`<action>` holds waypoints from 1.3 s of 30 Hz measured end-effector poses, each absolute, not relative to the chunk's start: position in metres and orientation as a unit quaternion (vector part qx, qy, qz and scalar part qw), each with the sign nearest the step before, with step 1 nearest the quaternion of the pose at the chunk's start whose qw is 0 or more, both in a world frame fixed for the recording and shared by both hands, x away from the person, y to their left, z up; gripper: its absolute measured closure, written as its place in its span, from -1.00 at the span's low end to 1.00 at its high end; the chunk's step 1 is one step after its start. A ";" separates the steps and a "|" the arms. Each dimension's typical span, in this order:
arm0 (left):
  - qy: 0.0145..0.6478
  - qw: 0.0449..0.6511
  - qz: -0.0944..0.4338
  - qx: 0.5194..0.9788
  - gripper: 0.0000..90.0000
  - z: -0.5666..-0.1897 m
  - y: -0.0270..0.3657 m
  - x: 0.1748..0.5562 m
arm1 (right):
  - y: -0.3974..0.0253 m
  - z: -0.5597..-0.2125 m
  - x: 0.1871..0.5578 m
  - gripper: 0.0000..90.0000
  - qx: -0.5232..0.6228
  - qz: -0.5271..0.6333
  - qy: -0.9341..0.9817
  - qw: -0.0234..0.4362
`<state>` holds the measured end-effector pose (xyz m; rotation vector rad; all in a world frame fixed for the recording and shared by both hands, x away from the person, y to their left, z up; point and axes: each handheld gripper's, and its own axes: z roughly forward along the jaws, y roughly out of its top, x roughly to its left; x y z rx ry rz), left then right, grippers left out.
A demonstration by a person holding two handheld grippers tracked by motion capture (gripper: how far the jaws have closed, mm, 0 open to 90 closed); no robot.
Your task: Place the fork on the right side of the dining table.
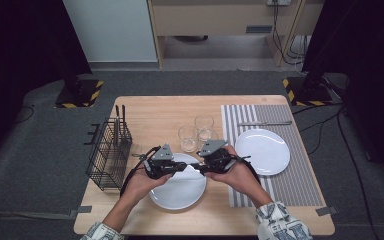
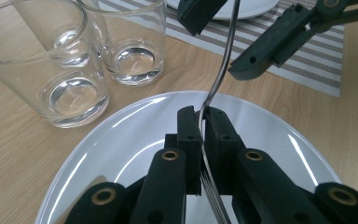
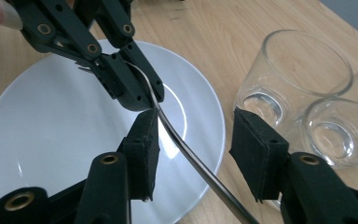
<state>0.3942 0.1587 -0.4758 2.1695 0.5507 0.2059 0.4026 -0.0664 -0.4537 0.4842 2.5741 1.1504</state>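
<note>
Over a white plate (image 1: 176,194) at the table's front, my left gripper (image 1: 183,166) is shut on a metal fork (image 2: 223,65) near its neck. In the left gripper view the tines (image 2: 213,193) lie between my own jaws (image 2: 201,116) and the handle curves up and away. My right gripper (image 1: 196,166) faces the left one, tip to tip. In the right gripper view its fingers (image 3: 145,149) stand open on both sides of the fork handle (image 3: 186,156); the left finger is close against it, the right one well apart.
Three empty glasses (image 1: 187,138) stand just behind the grippers. A second white plate (image 1: 263,151) and a knife (image 1: 264,123) lie on a striped placemat (image 1: 285,185) to the right. A black wire basket (image 1: 109,155) holding cutlery sits at the left edge.
</note>
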 end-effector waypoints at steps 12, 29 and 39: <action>0.223 0.433 0.075 0.870 0.88 -0.476 0.162 0.395 | -0.063 -0.461 0.403 0.27 0.154 0.381 0.902 0.133; 0.220 0.434 0.067 0.871 0.86 -0.476 0.163 0.396 | -0.063 -0.468 0.398 0.59 0.140 0.372 0.910 0.120; 0.219 0.437 0.064 0.870 0.86 -0.475 0.163 0.396 | -0.065 -0.467 0.399 0.69 0.136 0.377 0.909 0.119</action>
